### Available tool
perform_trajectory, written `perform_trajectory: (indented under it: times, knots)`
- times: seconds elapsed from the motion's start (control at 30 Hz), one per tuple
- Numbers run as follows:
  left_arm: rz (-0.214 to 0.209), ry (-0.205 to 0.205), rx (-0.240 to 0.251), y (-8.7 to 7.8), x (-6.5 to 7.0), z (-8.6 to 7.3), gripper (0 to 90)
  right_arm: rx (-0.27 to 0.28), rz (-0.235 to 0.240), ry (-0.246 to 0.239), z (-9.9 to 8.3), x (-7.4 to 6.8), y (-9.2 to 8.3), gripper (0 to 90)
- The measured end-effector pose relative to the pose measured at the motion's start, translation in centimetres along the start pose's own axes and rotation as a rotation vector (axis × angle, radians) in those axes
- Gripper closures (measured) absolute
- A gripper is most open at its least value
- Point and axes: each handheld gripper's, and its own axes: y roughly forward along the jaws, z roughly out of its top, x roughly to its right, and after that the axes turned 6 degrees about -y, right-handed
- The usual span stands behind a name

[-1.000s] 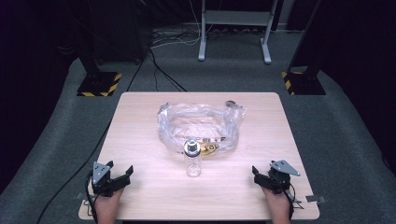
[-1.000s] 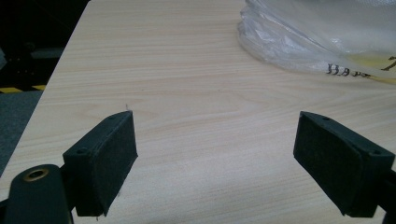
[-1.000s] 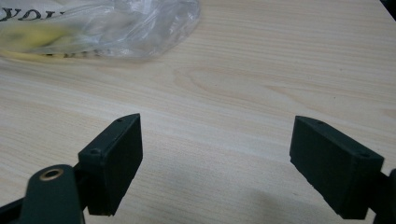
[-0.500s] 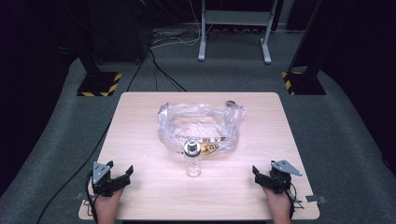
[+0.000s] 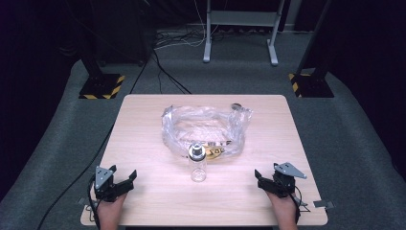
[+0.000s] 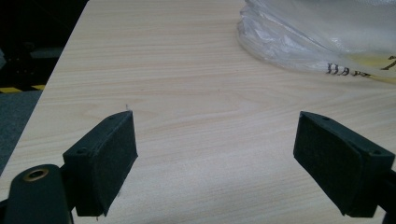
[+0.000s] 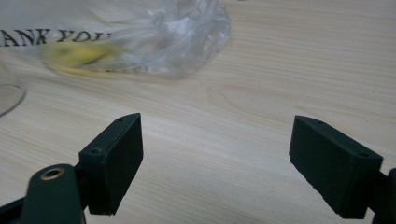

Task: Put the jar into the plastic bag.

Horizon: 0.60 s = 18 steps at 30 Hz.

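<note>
A small clear glass bottle (image 5: 197, 163) with a silver cap stands upright near the middle of the wooden table (image 5: 143, 120). Just behind it lies a crumpled clear plastic bag (image 5: 206, 128) with black lettering and a yellow patch, also seen as the bag (image 6: 322, 42) and the bag (image 7: 130, 37) in the gripper views. My left gripper (image 5: 125, 179) rests open at the front left edge, empty, as the left gripper (image 6: 215, 154) shows with jaws wide apart. My right gripper (image 5: 261, 178) sits open at the front right; the right gripper (image 7: 215, 158) holds nothing. The bottle's base (image 7: 9, 93) shows at the left edge.
A small dark round object (image 5: 236, 106) lies by the bag's far right corner. Beyond the table are grey carpet, black cables (image 5: 165, 76), two stand bases with yellow-black tape (image 5: 101, 86), and a metal frame (image 5: 239, 28). Bare wood lies between each gripper and the bottle.
</note>
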Motion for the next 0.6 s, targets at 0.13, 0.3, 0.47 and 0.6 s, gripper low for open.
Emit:
perform_trajectory:
  times: [0.13,0.3,0.47,0.6]
  knots:
    - [-0.002,-0.002,0.001,0.0,0.0,0.0,12.9,0.003,0.022,-0.007,0.7,-0.5,-0.3,16.7]
    - [0.001,0.002,-0.001,0.0,0.0,0.0,13.0,0.02,0.065,-0.014,1.8,-1.2,-0.7,16.6]
    - [0.001,0.004,-0.002,0.0,0.1,0.0,13.0,0.039,0.116,-0.025,2.9,-2.3,-1.1,16.5]
    - [0.001,0.005,-0.002,0.0,0.1,0.0,13.0,0.044,0.142,-0.037,3.3,-3.3,-0.9,16.6]
